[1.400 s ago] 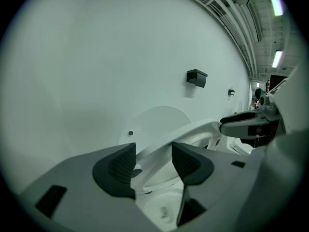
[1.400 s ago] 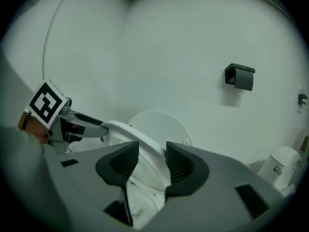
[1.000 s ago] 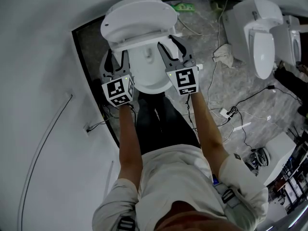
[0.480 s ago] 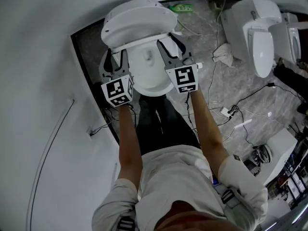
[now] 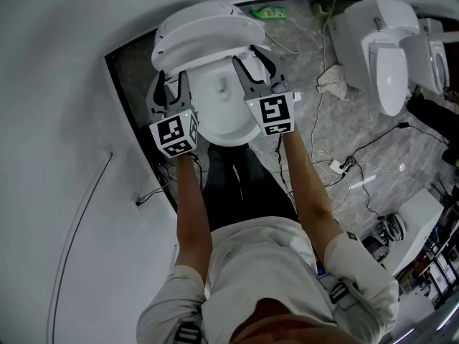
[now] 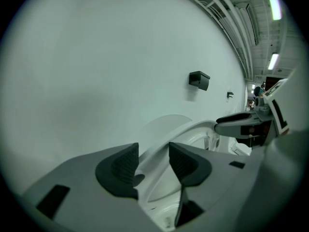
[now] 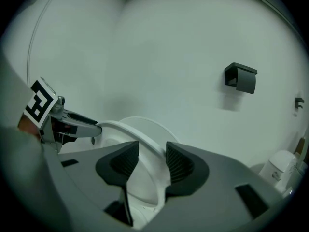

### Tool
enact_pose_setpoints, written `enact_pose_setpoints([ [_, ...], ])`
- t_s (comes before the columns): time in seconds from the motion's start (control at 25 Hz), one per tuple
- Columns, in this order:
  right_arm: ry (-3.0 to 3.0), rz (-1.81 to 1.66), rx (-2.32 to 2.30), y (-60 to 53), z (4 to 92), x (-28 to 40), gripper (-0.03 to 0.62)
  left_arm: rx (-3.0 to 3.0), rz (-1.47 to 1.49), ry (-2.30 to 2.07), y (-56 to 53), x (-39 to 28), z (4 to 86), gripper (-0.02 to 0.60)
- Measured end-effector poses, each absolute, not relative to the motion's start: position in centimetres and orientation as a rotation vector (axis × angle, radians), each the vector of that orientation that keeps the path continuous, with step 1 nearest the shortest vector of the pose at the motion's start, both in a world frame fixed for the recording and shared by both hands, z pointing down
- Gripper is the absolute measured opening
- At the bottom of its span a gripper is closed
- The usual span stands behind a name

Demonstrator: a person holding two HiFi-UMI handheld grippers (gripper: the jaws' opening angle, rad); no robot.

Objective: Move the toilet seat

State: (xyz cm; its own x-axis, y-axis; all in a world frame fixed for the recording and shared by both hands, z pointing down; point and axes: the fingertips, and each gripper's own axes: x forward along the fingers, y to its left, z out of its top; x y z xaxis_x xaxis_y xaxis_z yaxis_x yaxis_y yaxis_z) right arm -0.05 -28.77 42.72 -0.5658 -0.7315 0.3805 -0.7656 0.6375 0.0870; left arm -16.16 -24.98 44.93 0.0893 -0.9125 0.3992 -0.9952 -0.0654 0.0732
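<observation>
Toilet seat (image 5: 212,47) sits tipped up over the bowl (image 5: 224,117), hinge end far from me by the wall. It spans crosswise between the claws; left claw (image 5: 173,82) clamps one side rim, right claw (image 5: 245,57) the other, neither nearer. The left jaws have just been closing with the rim between them. I'd judge the swing pivots about that far hinge. Head view shows the even two-sided hold; only the gripper views show rim against pads (image 6: 181,162).

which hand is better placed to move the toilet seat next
Right, probably. The right hand-held gripper clamps the toilet seat rim squarely; the left hand-held gripper has just been closing, with the rim between its jaws.
</observation>
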Motion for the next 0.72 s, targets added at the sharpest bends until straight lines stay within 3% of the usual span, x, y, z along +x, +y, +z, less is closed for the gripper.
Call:
enact_pose_setpoints([
  [0.72, -2.467, 0.113, 1.200, -32.2, 42.9, -1.1, 0.190, 2.050, 0.353, -1.908, -28.2, -17.1, 44.6, 0.183],
])
